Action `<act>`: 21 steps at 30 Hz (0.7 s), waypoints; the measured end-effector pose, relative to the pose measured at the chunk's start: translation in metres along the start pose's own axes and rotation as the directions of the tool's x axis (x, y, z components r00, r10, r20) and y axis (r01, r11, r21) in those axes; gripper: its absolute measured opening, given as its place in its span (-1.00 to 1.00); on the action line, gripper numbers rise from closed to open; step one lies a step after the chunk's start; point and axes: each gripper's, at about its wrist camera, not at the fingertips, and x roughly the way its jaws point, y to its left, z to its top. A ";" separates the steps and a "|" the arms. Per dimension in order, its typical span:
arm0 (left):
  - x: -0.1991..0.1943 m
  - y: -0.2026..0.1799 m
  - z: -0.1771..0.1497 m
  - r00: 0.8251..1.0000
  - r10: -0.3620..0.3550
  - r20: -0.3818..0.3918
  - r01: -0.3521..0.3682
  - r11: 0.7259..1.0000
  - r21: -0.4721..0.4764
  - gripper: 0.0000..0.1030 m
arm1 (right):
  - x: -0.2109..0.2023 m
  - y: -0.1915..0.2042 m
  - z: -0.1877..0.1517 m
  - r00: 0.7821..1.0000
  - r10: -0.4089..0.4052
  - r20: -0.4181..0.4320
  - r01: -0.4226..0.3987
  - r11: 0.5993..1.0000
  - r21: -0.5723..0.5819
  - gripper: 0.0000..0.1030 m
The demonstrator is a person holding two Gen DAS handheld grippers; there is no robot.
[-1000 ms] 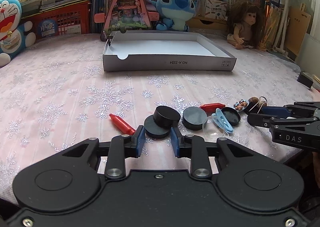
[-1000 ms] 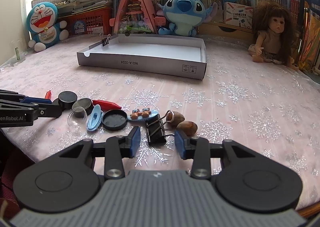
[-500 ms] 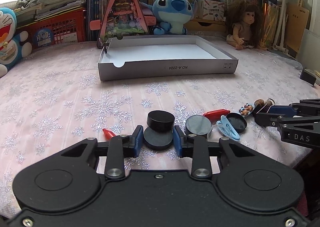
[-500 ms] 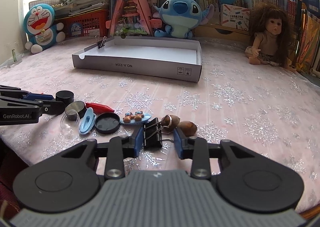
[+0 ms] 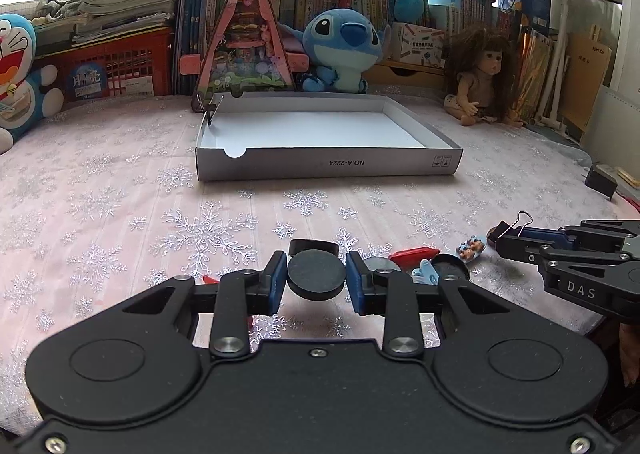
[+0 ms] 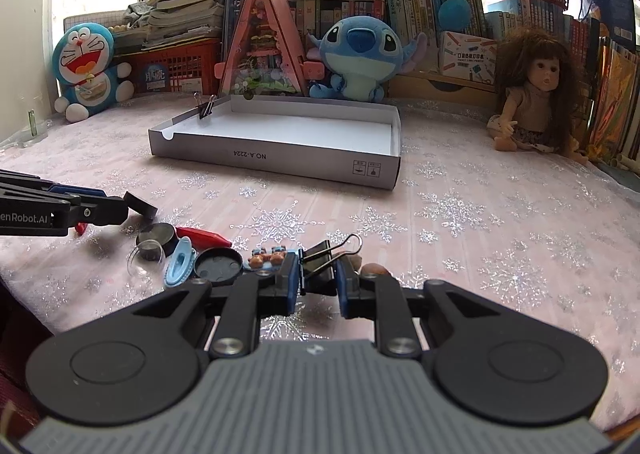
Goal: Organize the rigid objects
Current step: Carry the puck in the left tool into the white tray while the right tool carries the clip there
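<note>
Far ahead, a Stitch plush point(image 6: 356, 54) sits between a pink triangular toy house point(image 6: 264, 50) and a long-haired doll point(image 6: 536, 94); Doraemon point(image 6: 86, 70) far left

Behind everything, across the table point(image 6: 500, 214): tray point(image 6: 276, 158), with a clip point(image 6: 206, 110) on its far left rim. Behind the tray: Stitch point(image 6: 358, 54); to its right, doll point(image 6: 536, 94); far left, Doraemon point(image 6: 86, 70). Near the front edge, left to right: disc point(image 5: 316, 274) between left gripper point(image 5: 316, 280) pads, puck point(image 6: 158, 240), dome point(image 6: 146, 258), peg point(image 6: 180, 262), lid point(image 6: 218, 266), binder clip point(image 6: 320, 266) between right gripper point(image 6: 318, 286) pads, nut point(image 6: 374, 268) just right.
</note>
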 end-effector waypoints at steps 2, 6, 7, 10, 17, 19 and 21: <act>-0.001 0.000 0.001 1.000 0.002 0.003 -0.002 1.000 0.000 -0.42 | -0.001 0.000 0.001 1.000 0.001 0.012 0.000 1.000 -0.005 -0.54; -0.001 -0.001 0.002 1.000 0.005 0.001 -0.005 1.000 0.005 -0.42 | -0.002 -0.001 0.002 0.999 -0.002 0.034 0.002 1.000 -0.003 -0.53; -0.001 -0.001 0.003 1.000 0.007 0.000 -0.007 1.000 0.003 -0.42 | -0.003 -0.002 0.003 0.999 -0.006 0.039 0.006 1.000 -0.003 -0.53; 0.000 0.001 0.003 1.000 0.014 -0.001 -0.014 1.000 -0.006 -0.42 | -0.002 -0.004 0.005 0.999 -0.012 0.050 0.012 1.000 0.001 -0.53; 0.006 0.007 0.012 1.000 0.012 0.004 -0.012 0.999 -0.040 -0.42 | 0.000 -0.010 0.010 0.998 -0.019 0.064 0.017 1.000 0.021 -0.53; 0.008 0.009 0.015 1.000 0.007 0.012 -0.007 0.999 -0.052 -0.42 | 0.001 -0.011 0.012 0.997 -0.018 0.068 0.016 0.999 0.029 -0.53; 0.010 0.010 0.021 1.000 0.003 0.018 -0.002 0.998 -0.065 -0.42 | 0.001 -0.011 0.013 0.997 -0.020 0.073 0.018 0.999 0.030 -0.53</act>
